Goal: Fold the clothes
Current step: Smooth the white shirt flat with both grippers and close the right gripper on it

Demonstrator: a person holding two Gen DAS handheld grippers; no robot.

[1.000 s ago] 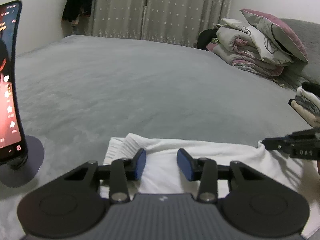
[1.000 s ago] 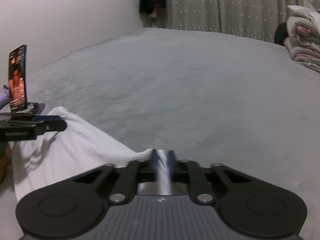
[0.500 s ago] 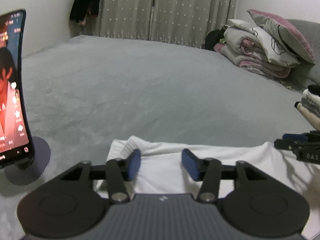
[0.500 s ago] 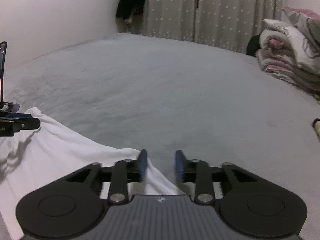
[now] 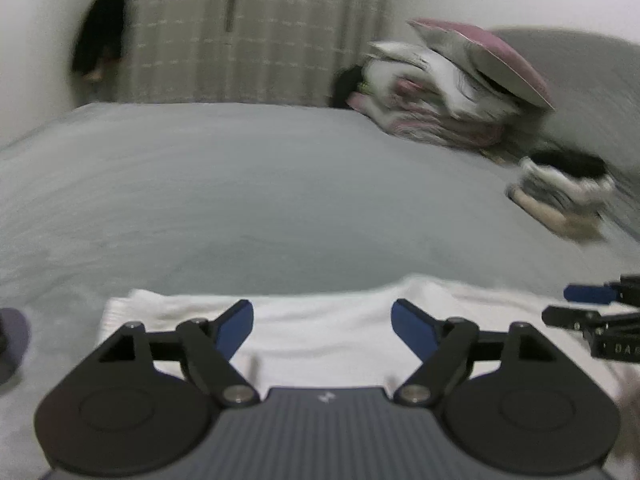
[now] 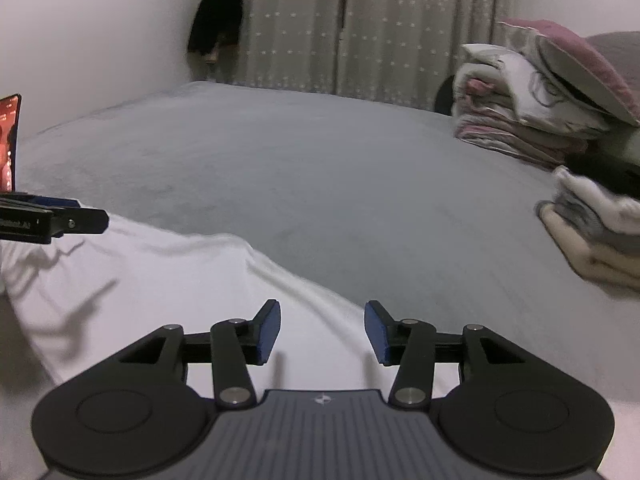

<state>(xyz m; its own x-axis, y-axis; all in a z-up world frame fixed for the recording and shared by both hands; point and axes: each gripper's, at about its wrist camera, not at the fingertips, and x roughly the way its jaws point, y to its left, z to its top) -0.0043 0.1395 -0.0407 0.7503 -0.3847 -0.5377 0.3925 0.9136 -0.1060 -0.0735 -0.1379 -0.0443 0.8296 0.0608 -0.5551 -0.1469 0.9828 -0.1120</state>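
A white garment (image 5: 320,320) lies folded flat on the grey bed (image 5: 240,200), close to the near edge. My left gripper (image 5: 322,322) hovers over it with its jaws opening wide and nothing pressed between the blue pads. In the right wrist view the same white garment (image 6: 160,276) spreads to the left. My right gripper (image 6: 320,326) stands over the garment's right edge, its jaws opening, and the pads grip no cloth. Each gripper shows in the other's view: the right gripper (image 5: 592,304) at the far right, the left gripper (image 6: 76,212) at the far left.
A stack of folded clothes (image 6: 600,232) sits on the bed at the right. Folded quilts and a pink pillow (image 6: 540,92) are piled at the back right. A phone (image 6: 10,140) stands on a stand (image 5: 12,340) at the left. Curtains (image 6: 360,24) hang behind.
My right gripper has let go of the white cloth and opened. The left jaws have spread much wider. Both views have swung to the right, and the phone has slid out of the left wrist view.
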